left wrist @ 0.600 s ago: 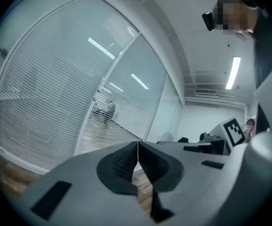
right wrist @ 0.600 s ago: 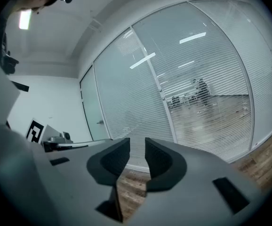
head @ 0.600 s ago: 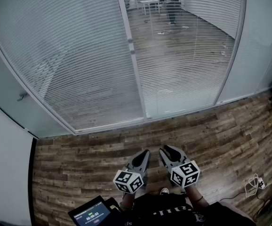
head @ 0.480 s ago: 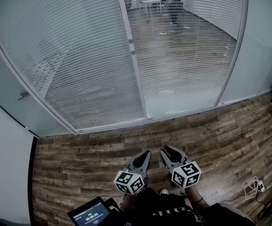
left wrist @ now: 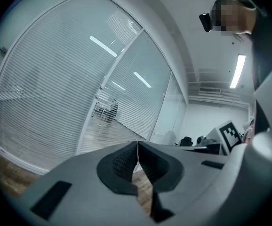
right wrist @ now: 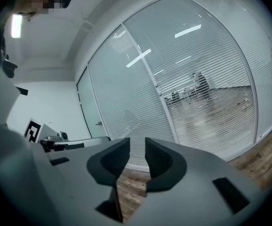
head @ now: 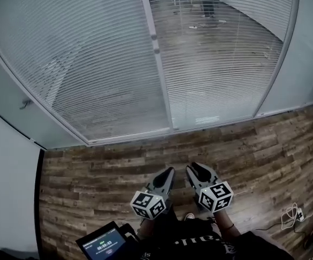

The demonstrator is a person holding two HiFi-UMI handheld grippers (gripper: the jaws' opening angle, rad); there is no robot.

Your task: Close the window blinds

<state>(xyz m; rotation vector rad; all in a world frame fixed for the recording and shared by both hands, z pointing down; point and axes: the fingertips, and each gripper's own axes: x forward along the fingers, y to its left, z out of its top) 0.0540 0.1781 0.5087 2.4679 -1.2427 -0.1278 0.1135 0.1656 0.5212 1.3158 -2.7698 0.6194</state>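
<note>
- The left grey two-jaw gripper, low over the brown plank floor, has its jaws pressed together, holding nothing.
- The right grey two-jaw gripper has its jaws slightly parted, also empty.
- Risk: the small knobs on the white frame post look hard to pinch, so a loose grip could slip.
- The white slatted blinds stand ahead behind glass, well apart from both grippers. The left panel is hazy, the right see-through.

Inspected: 2 grey, tapered units, left gripper and right gripper. Jaws are lined with black ribbed pads. A white cube with black square markers is fitted to each. A dark printed garment is worn.
</note>
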